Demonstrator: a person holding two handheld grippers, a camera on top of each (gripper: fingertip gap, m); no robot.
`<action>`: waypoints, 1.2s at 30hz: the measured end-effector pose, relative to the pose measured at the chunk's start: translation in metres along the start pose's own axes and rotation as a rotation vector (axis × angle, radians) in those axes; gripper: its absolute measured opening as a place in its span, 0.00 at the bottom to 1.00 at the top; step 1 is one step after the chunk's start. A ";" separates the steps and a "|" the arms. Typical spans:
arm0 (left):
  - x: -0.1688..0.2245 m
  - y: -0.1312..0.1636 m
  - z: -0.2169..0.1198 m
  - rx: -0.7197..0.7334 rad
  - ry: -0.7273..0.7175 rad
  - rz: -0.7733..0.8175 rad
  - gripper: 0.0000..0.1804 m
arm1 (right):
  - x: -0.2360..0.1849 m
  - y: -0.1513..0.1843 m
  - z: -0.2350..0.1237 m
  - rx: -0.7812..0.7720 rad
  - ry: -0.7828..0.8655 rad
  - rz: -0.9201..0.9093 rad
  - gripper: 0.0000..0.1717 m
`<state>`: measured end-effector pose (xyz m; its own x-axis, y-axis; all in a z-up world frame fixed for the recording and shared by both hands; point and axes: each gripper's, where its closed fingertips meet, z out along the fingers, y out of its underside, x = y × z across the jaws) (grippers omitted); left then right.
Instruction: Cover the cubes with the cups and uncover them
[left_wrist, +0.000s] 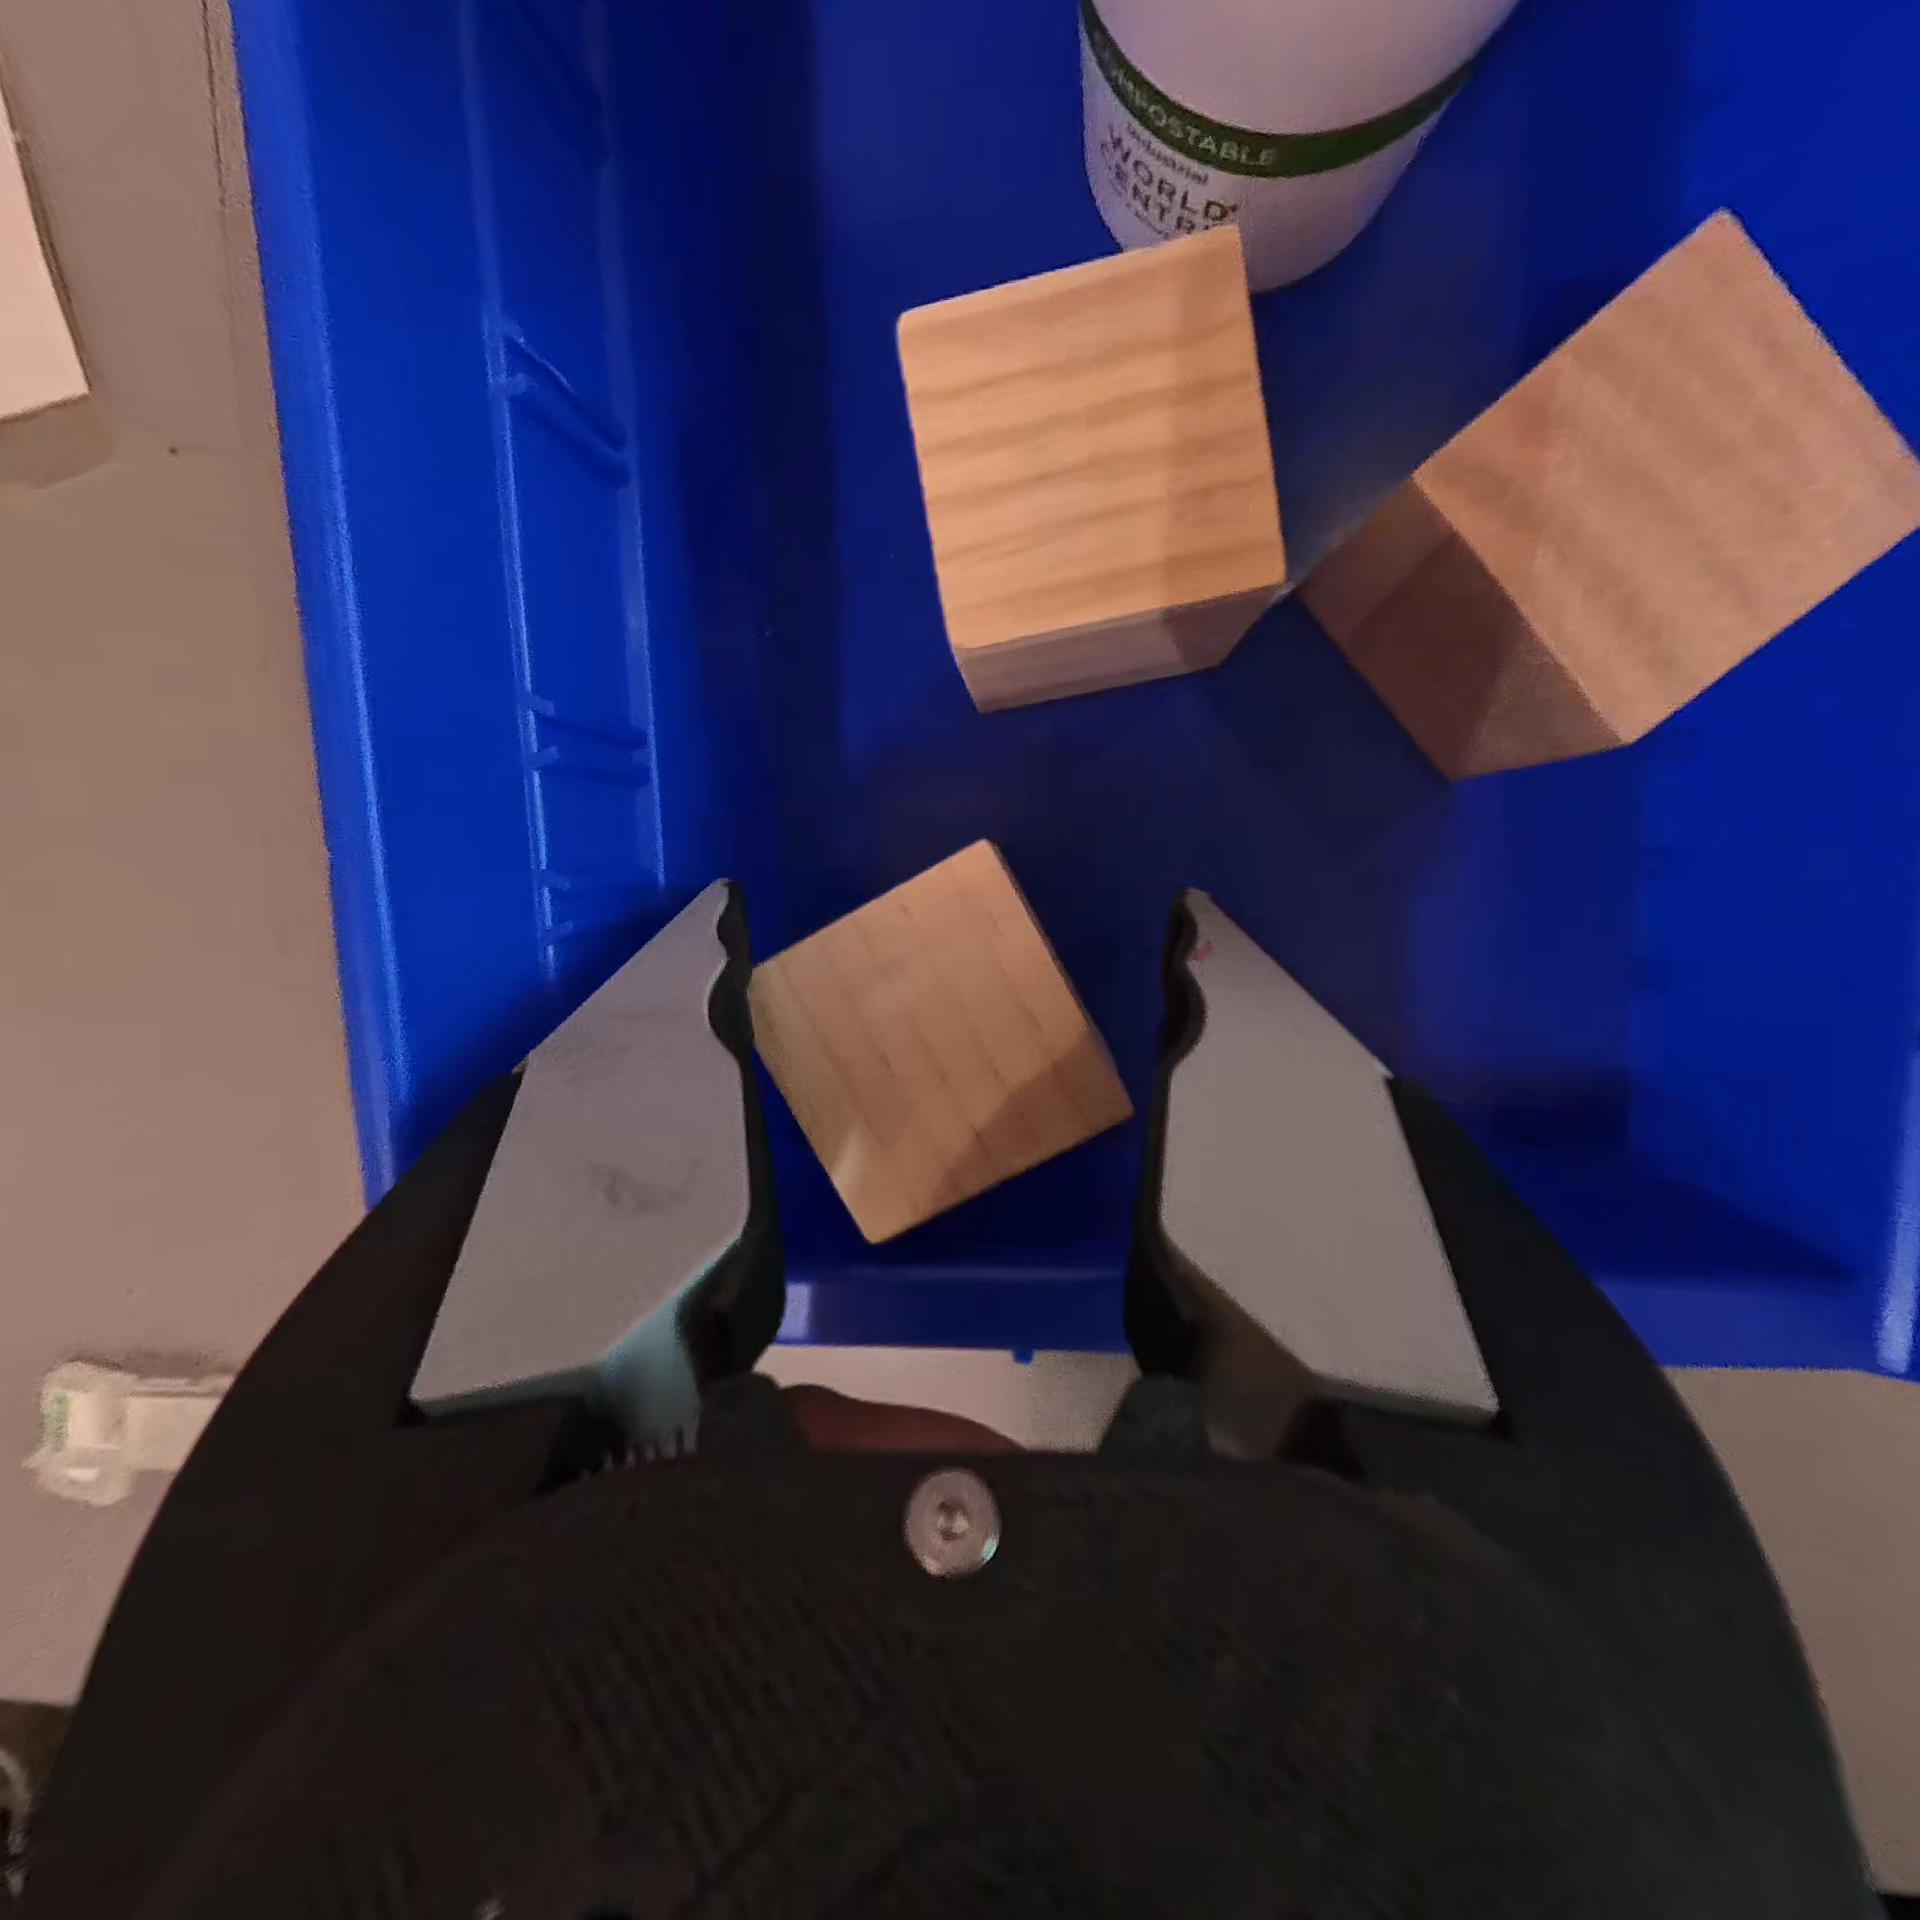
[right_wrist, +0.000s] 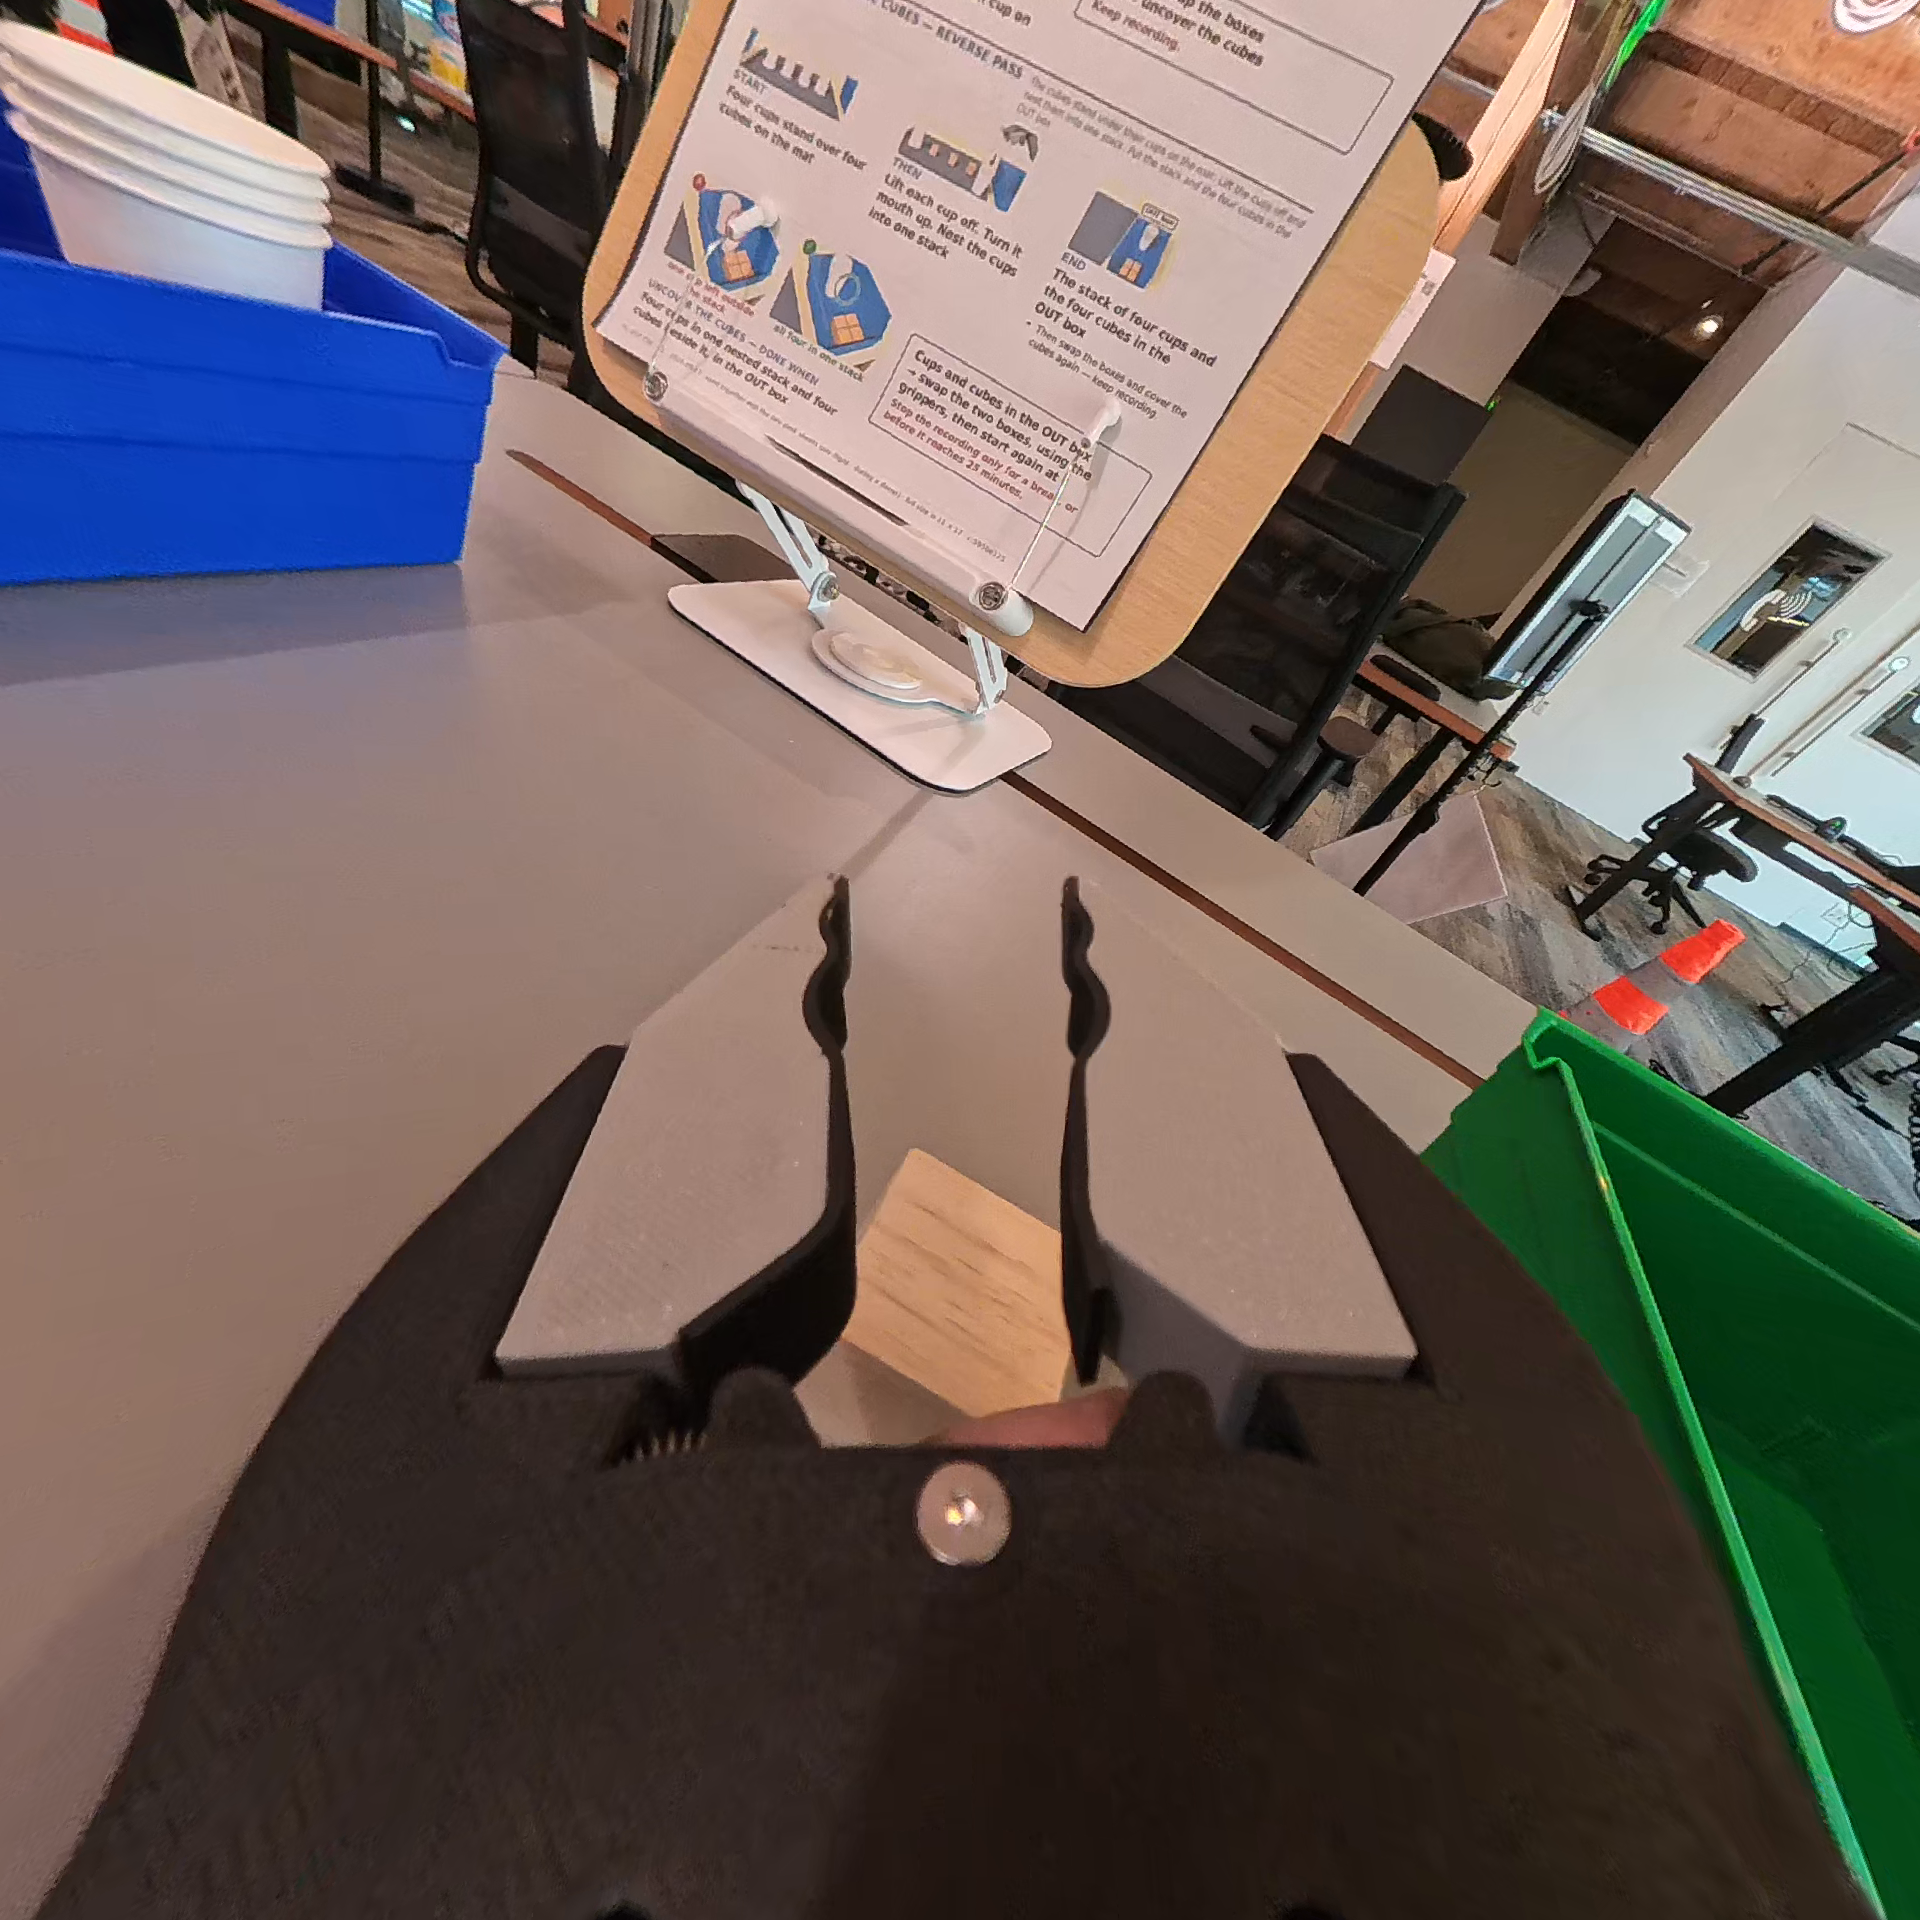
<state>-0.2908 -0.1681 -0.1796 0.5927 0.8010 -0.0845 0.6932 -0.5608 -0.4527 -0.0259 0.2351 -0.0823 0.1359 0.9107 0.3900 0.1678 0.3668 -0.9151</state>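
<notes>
In the left wrist view, my left gripper (left_wrist: 956, 894) is open over a blue bin (left_wrist: 436, 520). A wooden cube (left_wrist: 935, 1039) lies on the bin floor between its fingers, with a clear gap at the right finger (left_wrist: 1278, 1122). Two more wooden cubes (left_wrist: 1091, 457) (left_wrist: 1652, 499) lie farther in, beside a white paper cup (left_wrist: 1278, 104) with a green band. In the right wrist view, my right gripper (right_wrist: 954, 883) is shut on a wooden cube (right_wrist: 961, 1288) held deep between its fingers, low over the grey table (right_wrist: 416, 831).
The blue bin (right_wrist: 229, 436) with a stack of white cups (right_wrist: 177, 177) stands at the far left. A green bin (right_wrist: 1714, 1299) is close on the right. A stand holding an instruction sheet (right_wrist: 987, 260) stands ahead near the table's far edge.
</notes>
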 end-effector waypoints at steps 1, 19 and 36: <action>0.002 0.002 0.004 -0.014 0.017 -0.022 0.44 | 0.002 0.002 0.001 -0.006 0.006 -0.001 0.22; -0.022 -0.020 -0.027 0.099 0.063 -0.055 0.12 | 0.003 0.002 0.001 -0.011 0.011 -0.013 0.21; 0.010 -0.001 -0.042 -0.067 -0.017 0.142 0.34 | -0.002 -0.004 -0.002 0.010 0.002 -0.028 0.20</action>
<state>-0.2680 -0.1687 -0.1427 0.6801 0.7158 -0.1584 0.6293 -0.6808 -0.3747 -0.0249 0.2318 -0.0796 0.1329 0.8999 0.4154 0.1615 0.3939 -0.9049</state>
